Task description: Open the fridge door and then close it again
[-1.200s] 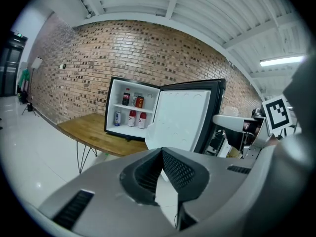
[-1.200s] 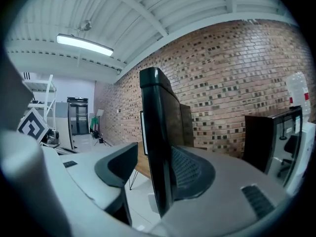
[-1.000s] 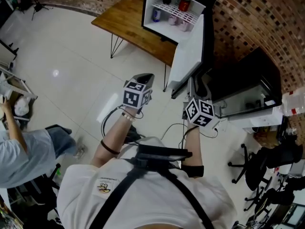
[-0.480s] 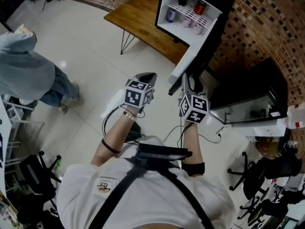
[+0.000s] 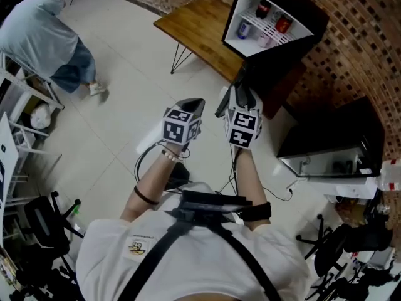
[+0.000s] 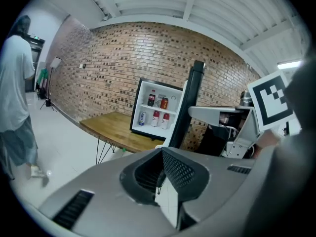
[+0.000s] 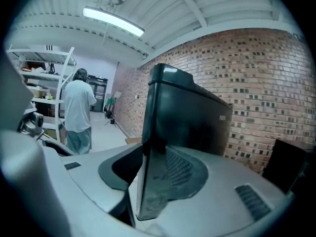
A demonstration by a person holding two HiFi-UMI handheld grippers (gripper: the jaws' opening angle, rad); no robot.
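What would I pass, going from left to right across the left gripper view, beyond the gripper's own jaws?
A standing person → wooden table → fridge shelves with bottles and cans → fridge door, seen edge-on → marker cube of the other gripper.

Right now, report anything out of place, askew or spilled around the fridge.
Nothing stands out. The fridge door is open, its edge held in the right gripper; the drinks inside stand upright, and no spill shows.
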